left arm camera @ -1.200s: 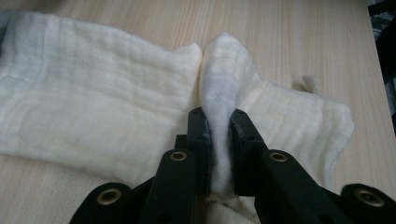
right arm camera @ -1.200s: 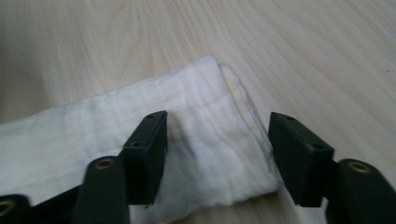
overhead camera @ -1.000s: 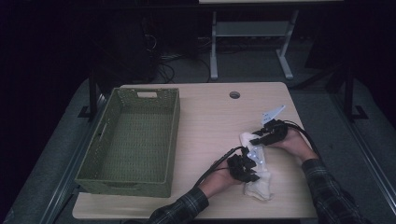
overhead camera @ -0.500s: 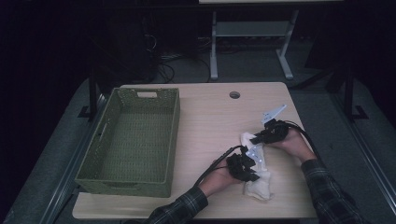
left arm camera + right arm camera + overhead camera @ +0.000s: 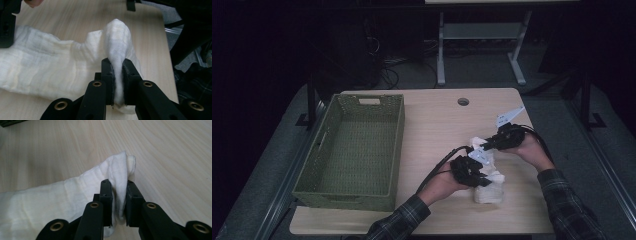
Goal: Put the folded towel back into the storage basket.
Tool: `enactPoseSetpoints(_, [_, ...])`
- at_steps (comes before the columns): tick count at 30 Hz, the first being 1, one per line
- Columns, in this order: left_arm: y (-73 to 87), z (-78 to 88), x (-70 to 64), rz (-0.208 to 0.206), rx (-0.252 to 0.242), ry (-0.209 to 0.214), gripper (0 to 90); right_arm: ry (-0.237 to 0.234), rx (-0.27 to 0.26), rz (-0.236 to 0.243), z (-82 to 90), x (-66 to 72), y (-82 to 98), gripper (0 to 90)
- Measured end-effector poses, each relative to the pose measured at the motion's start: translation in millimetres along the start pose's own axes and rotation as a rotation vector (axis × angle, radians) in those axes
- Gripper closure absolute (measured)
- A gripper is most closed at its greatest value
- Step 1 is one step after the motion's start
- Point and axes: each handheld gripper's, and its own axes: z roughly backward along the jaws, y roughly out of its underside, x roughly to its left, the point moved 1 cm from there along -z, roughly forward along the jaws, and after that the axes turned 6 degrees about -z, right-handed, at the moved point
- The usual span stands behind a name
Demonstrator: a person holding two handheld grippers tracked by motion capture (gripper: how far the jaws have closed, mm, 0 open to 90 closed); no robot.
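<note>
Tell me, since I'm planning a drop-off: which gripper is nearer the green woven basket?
Left. The left gripper grips the white cloth closer to the green woven basket; the right gripper pinches the cloth's farther end.

Your pale wood counter [image 5: 432, 125] carries a green woven basket [image 5: 354, 150] at left, a crumpled white cloth [image 5: 488, 175] at right.

No readable txt, labels, brands or nos. on anything in view

Overhead table [image 5: 432, 120] view; two close tong-mounted views
</note>
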Motion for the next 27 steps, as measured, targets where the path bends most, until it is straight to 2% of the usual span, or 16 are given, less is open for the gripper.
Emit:
enactPoseSetpoints(4, [-6.1,14.1,0.7,0.009,-0.023,-0.007,81.5,-0.018,-0.01,0.013,5.3,2.3,-9.0,78.3])
enactPoseSetpoints(11, [-15.7,45.4,3.6,0.009,-0.032,-0.041,81.5,-0.021,-0.019,0.047,11.8,8.7,-27.6,78.3])
enactPoseSetpoints(12, [-16.5,48.7,3.4,0.011,-0.035,-0.043,81.5,-0.025,-0.032,0.061,12.2,9.5,-31.1,78.3])
enactPoseSetpoints(15, [-19.1,61.9,4.0,0.011,-0.038,-0.053,81.5,-0.039,-0.039,0.063,13.4,13.1,-39.7,78.3])
enactPoseSetpoints(19, [-18.9,80.1,8.1,0.011,-0.043,-0.078,81.4,-0.051,-0.052,0.077,14.5,18.1,-54.2,78.3])
enactPoseSetpoints(24, [-14.4,101.4,12.9,0.024,-0.07,-0.09,81.4,-0.068,-0.071,0.093,11.8,25.2,-73.6,78.3])
enactPoseSetpoints(27, [-13.1,111.5,13.5,0.028,-0.079,-0.1,81.4,-0.071,-0.068,0.119,7.8,29.9,-87.2,78.3])
